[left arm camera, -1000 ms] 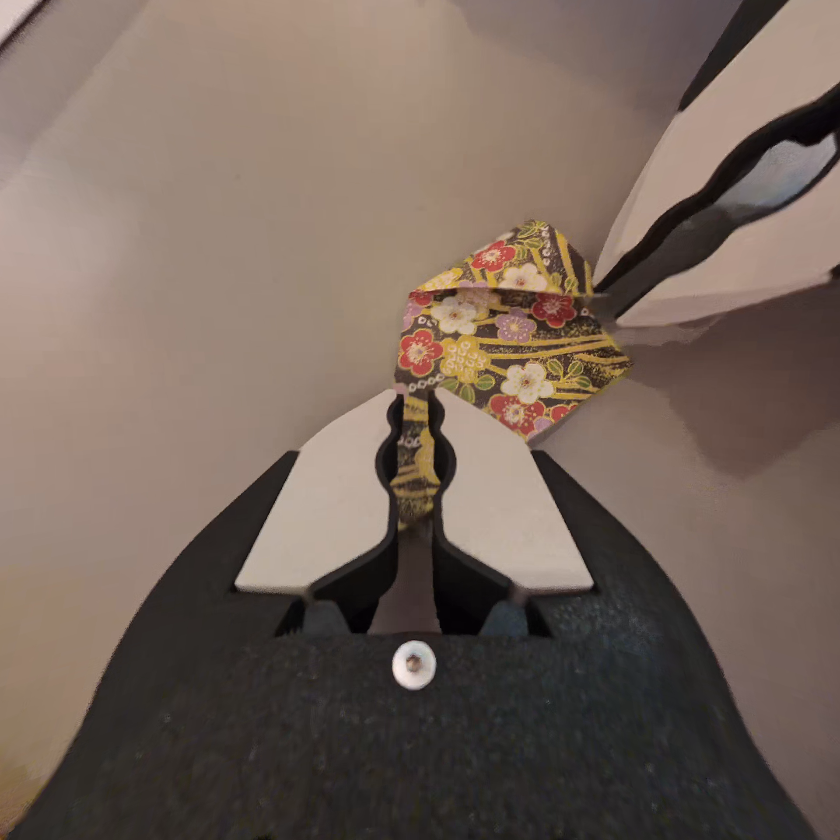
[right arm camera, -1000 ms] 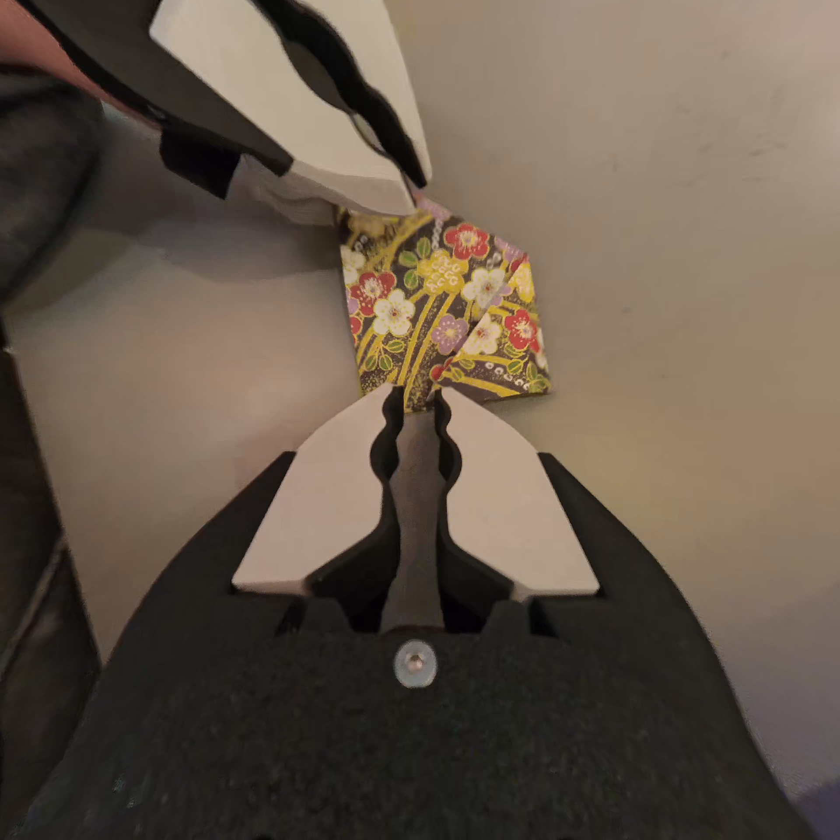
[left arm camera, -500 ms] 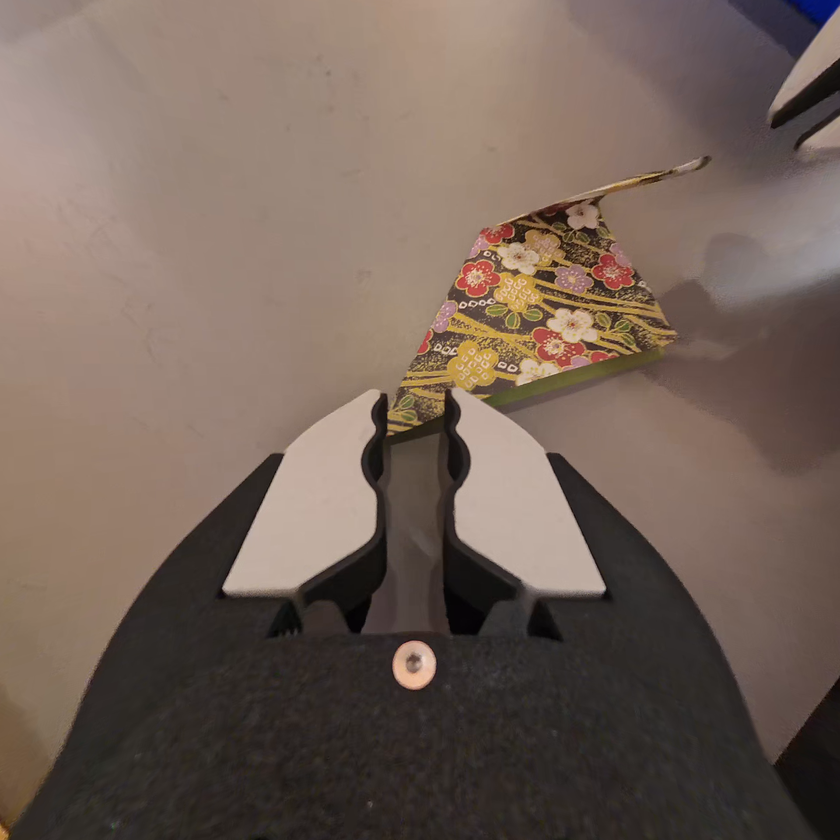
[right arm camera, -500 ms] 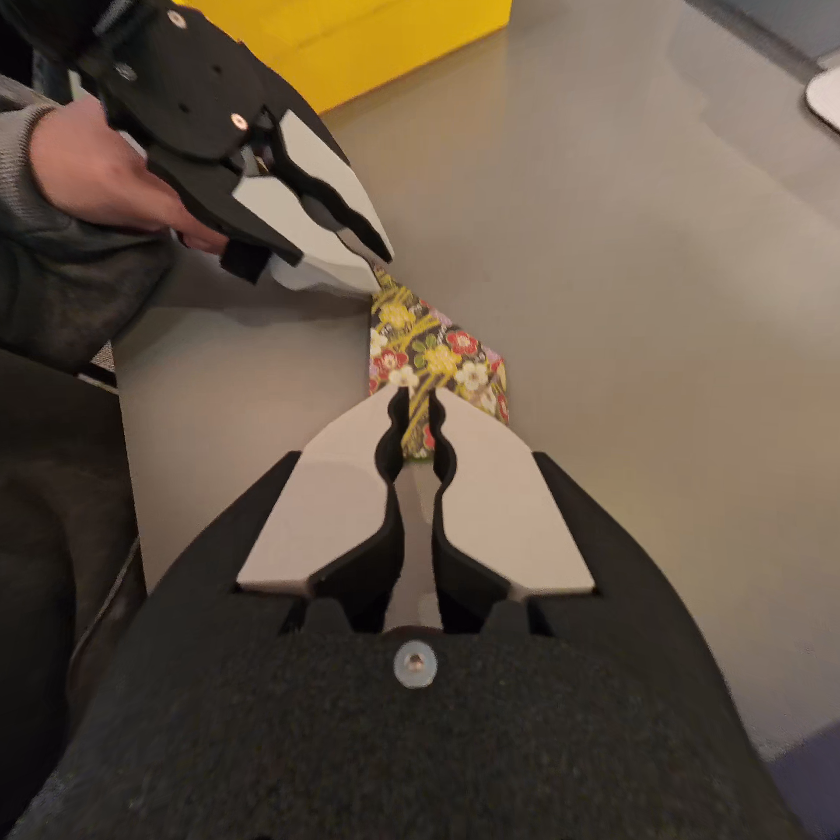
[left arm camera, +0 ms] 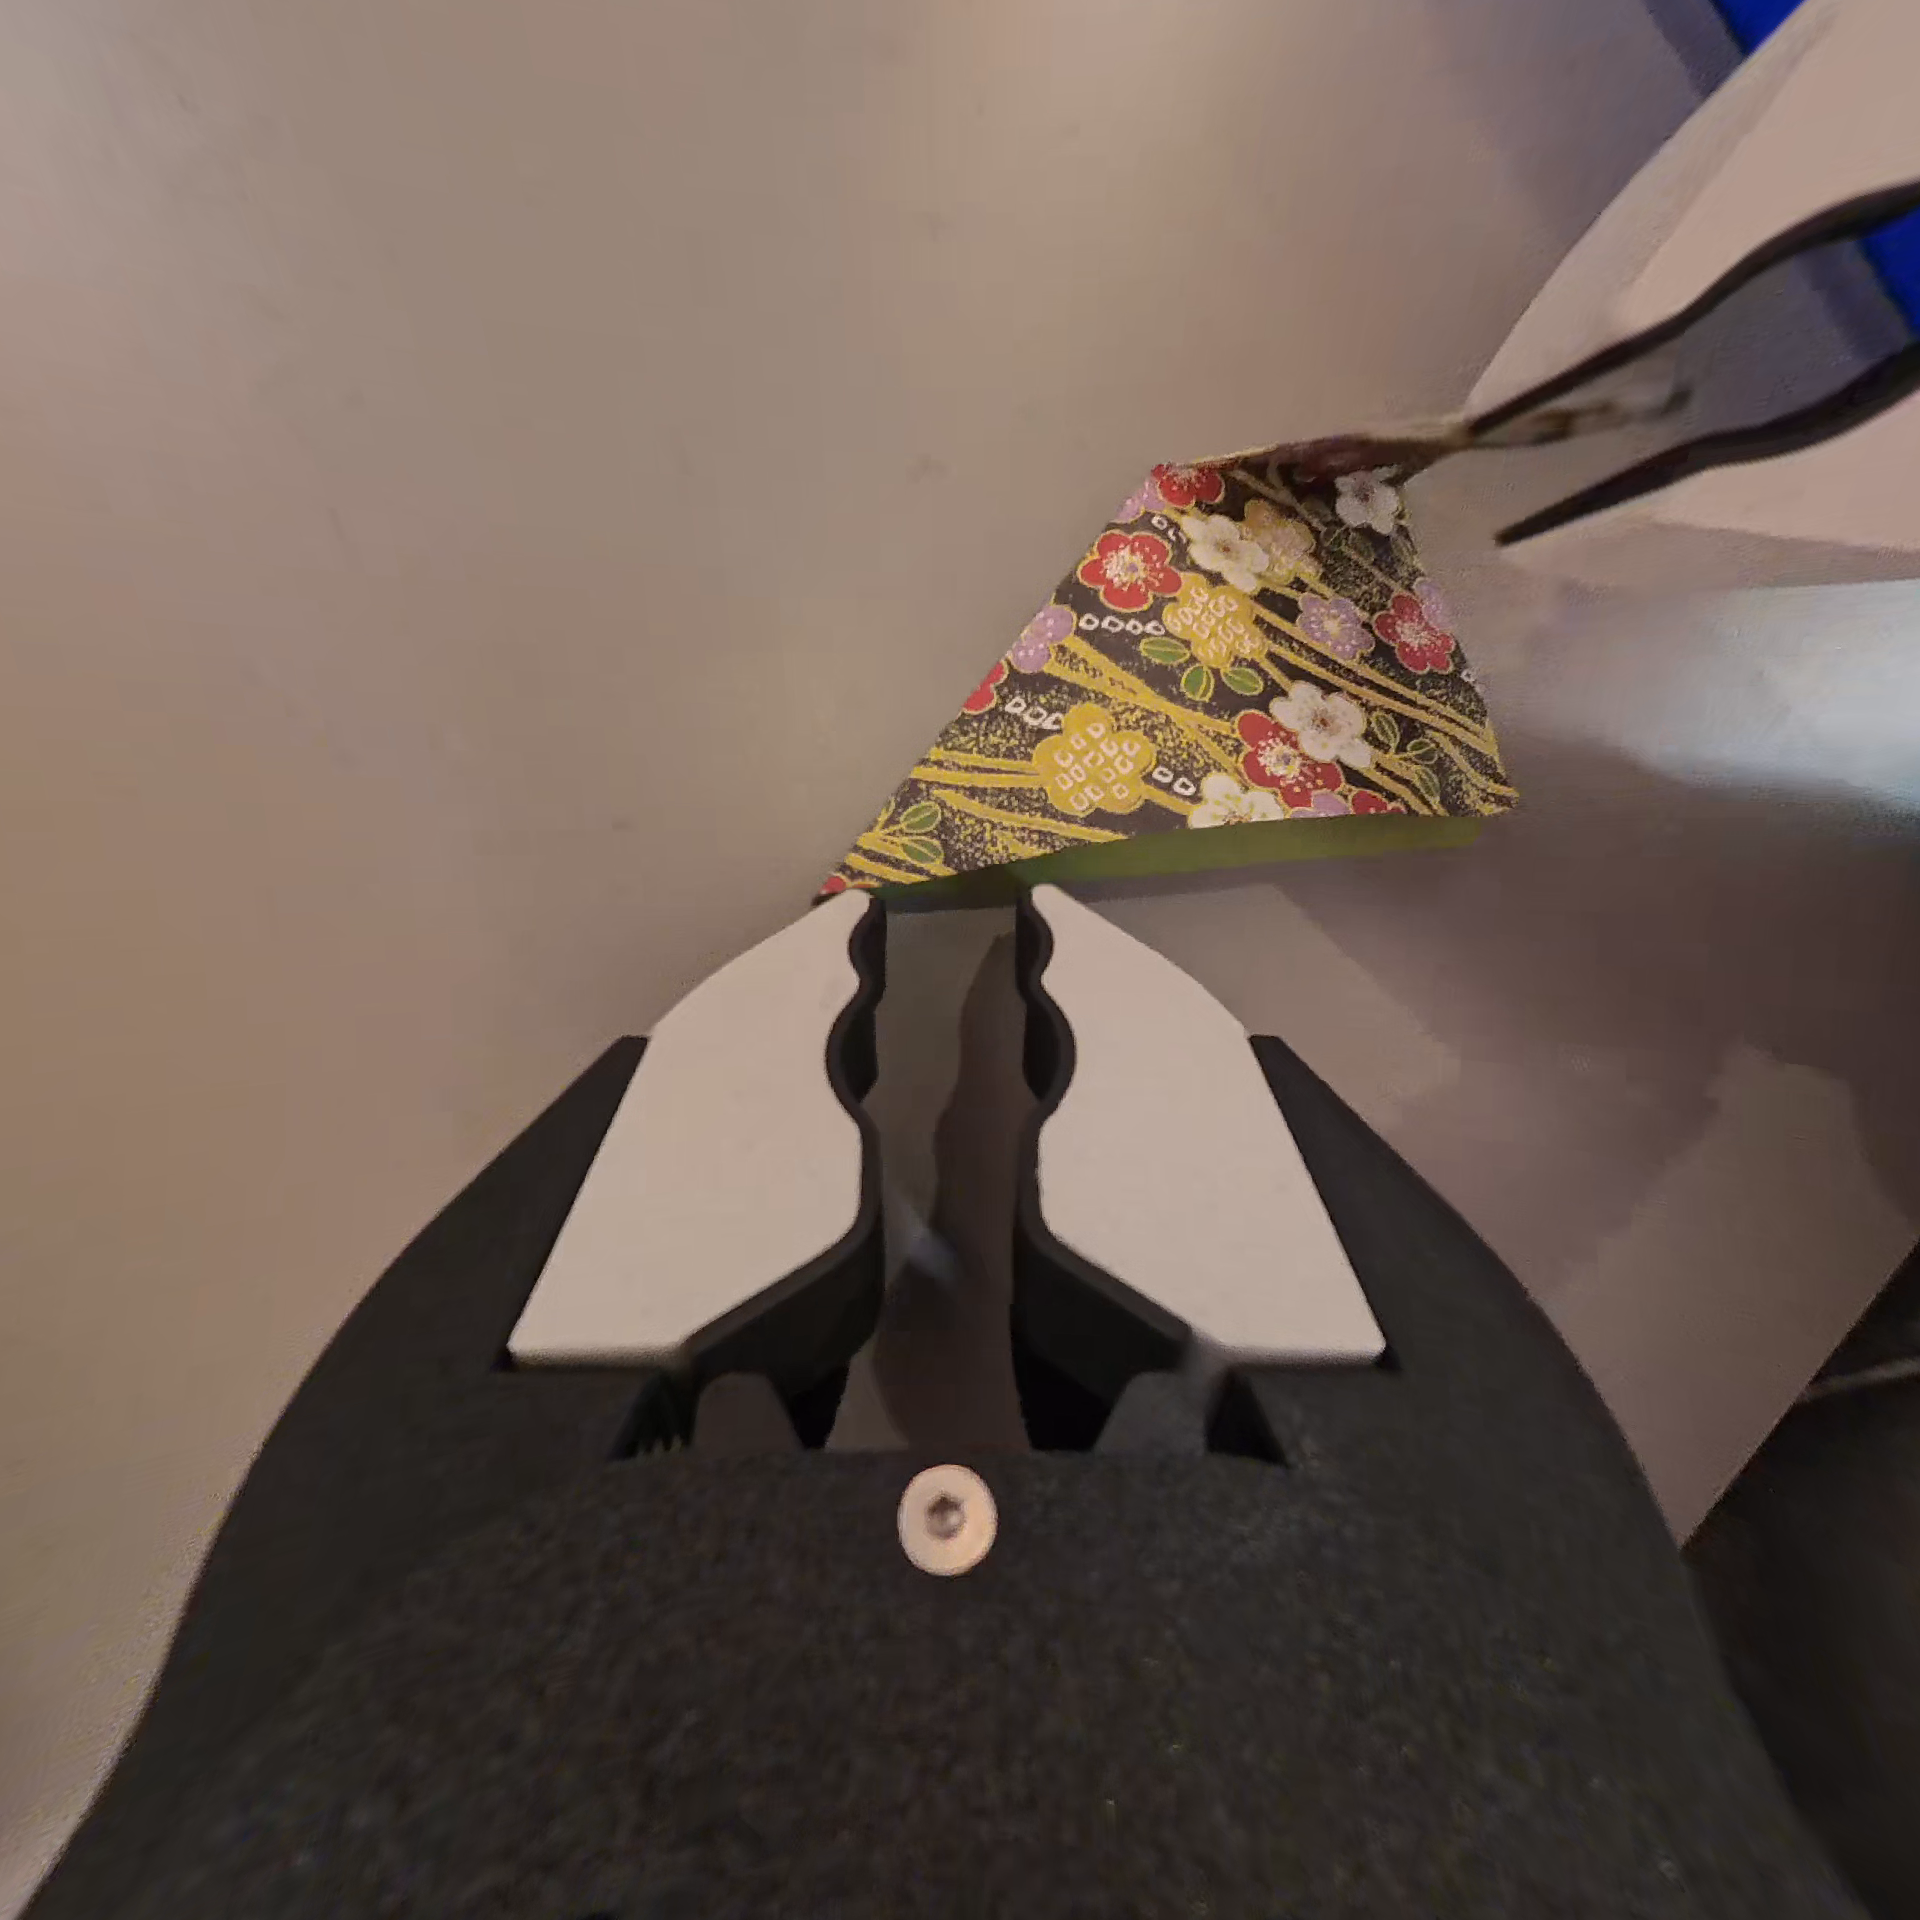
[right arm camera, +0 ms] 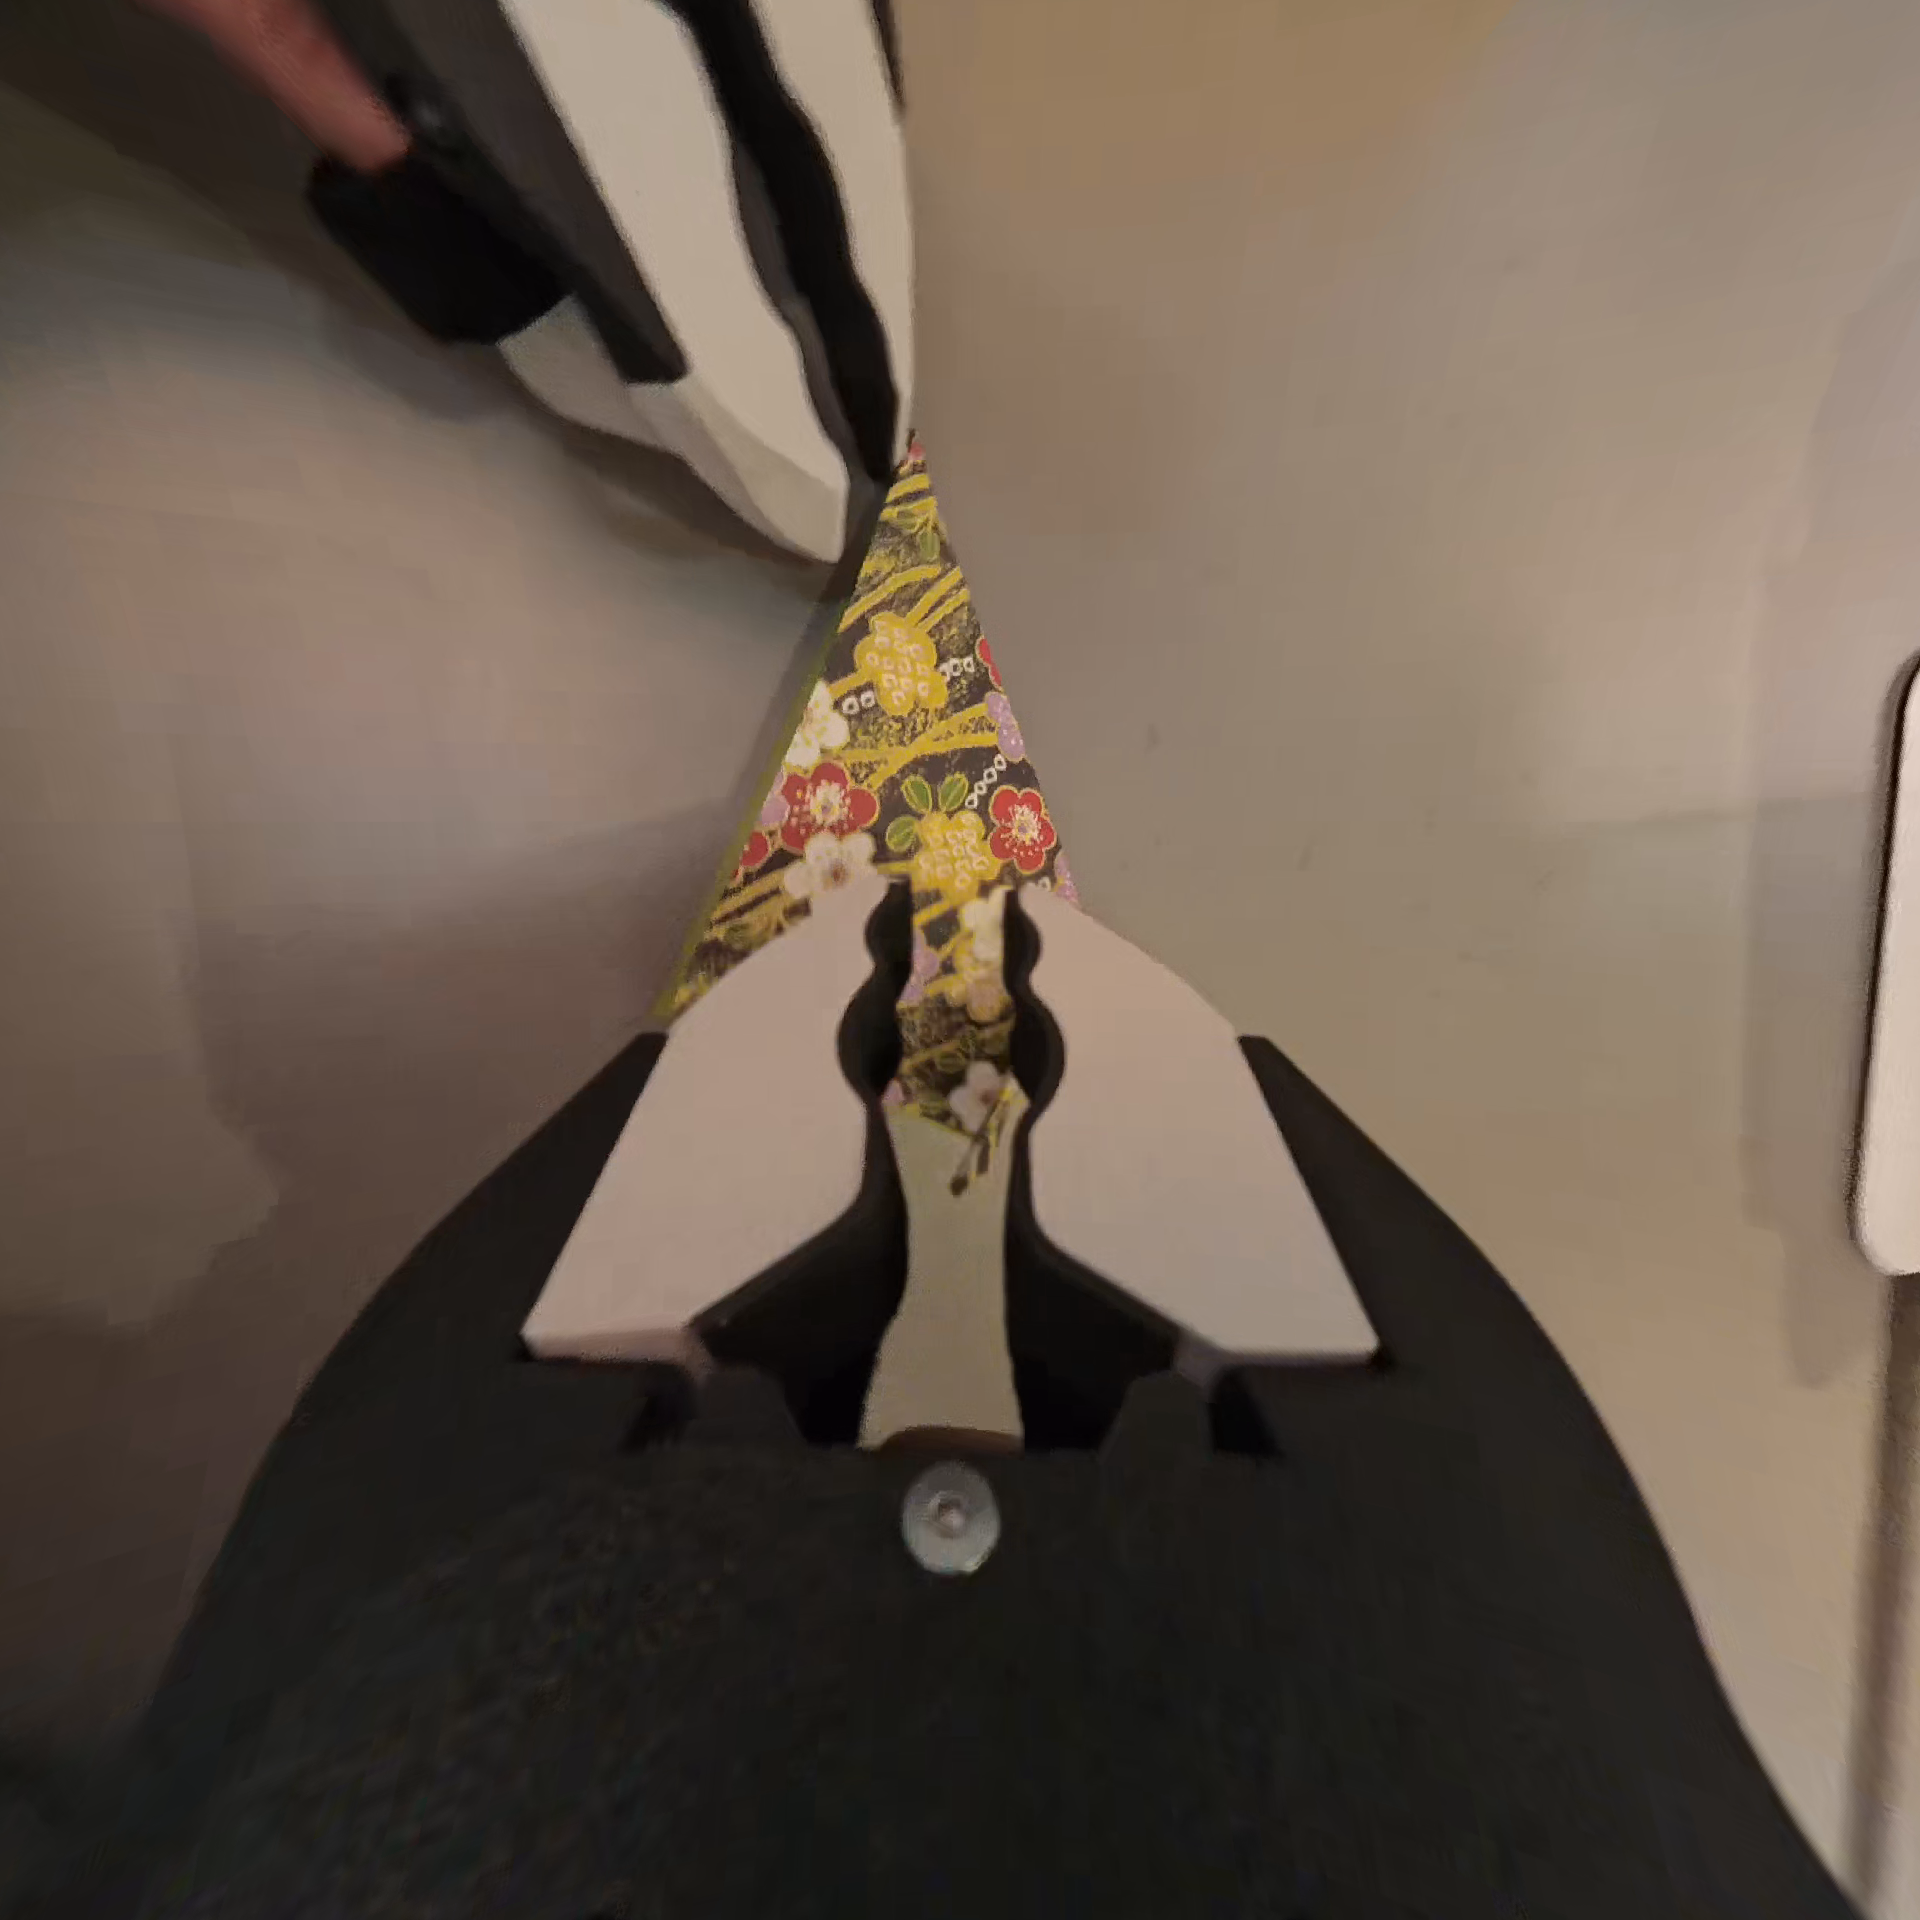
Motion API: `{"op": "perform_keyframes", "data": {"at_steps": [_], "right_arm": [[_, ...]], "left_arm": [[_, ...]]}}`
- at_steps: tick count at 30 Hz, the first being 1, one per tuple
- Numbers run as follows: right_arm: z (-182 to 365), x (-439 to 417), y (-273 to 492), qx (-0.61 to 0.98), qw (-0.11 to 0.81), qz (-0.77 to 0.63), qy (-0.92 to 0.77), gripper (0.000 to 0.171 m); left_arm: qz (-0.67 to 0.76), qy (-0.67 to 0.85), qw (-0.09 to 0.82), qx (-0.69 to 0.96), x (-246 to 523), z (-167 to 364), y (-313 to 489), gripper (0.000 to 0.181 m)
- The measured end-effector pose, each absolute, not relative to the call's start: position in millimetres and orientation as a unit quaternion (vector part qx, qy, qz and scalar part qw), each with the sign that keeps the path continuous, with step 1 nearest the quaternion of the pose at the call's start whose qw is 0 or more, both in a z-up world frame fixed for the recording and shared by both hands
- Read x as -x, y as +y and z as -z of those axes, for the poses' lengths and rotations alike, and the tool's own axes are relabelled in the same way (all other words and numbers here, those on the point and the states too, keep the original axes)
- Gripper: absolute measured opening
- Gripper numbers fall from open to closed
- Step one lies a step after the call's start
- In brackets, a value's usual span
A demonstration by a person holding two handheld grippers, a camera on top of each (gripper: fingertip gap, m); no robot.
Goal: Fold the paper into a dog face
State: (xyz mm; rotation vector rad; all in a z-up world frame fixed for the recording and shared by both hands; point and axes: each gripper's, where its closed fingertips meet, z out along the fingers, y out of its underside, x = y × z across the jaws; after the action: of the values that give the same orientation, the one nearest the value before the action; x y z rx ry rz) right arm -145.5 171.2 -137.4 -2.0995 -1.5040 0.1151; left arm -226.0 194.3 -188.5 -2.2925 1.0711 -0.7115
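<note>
The flower-patterned paper (left arm camera: 1195, 707) is folded into a triangle and lies on the grey table (left arm camera: 416, 520), with one flap (left arm camera: 1351, 447) standing up at its far edge. My left gripper (left arm camera: 951, 914) is open and empty, its tips just short of the paper's near corner. My right gripper (left arm camera: 1481, 483) comes in from the upper right, jaws slightly apart, with the raised flap between them against the upper finger. In the right wrist view the paper (right arm camera: 914, 748) runs into my right gripper (right arm camera: 956, 904), and my left gripper (right arm camera: 878, 426) sits at its far point.
A white flat object (right arm camera: 1891, 935) lies at the table's right side. A blue object (left arm camera: 1870, 281) shows behind the right gripper. The table edge (left arm camera: 1714, 1486) drops off at the lower right. A person's hand (right arm camera: 312, 83) holds the left gripper. The gap from one gripper's tips to the other's is roughly 10 cm. Left tips and right tips are each some 35 cm from the white flat object (right arm camera: 1891, 935).
My left gripper let go of the paper corner, opened and drew back to the corner's edge. My right gripper pulled away, then came back low and now has the raised flap between its jaws.
</note>
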Motion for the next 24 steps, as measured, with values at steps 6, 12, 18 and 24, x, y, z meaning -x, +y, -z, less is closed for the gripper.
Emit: {"op": "perform_keyframes", "data": {"at_steps": [6,12,18,24], "right_arm": [[147.5,171.1,190.8,0.733,0.252,-0.139,-0.616,0.031],[180.2,177.0,192.3,0.746,0.203,-0.165,-0.613,0.038],[194.9,176.4,192.1,0.75,0.188,-0.147,-0.617,0.04],[195.0,175.7,192.3,0.75,0.202,-0.155,-0.61,0.041]], "left_arm": [[0.251,0.411,0.253,0.839,222.4,189.7,199.8,0.023],[0.26,0.409,0.252,0.838,226.0,189.5,201.5,0.023],[0.288,0.389,0.243,0.841,223.7,188.1,205.8,0.023],[0.31,0.355,0.229,0.851,224.4,186.6,209.9,0.023]]}}
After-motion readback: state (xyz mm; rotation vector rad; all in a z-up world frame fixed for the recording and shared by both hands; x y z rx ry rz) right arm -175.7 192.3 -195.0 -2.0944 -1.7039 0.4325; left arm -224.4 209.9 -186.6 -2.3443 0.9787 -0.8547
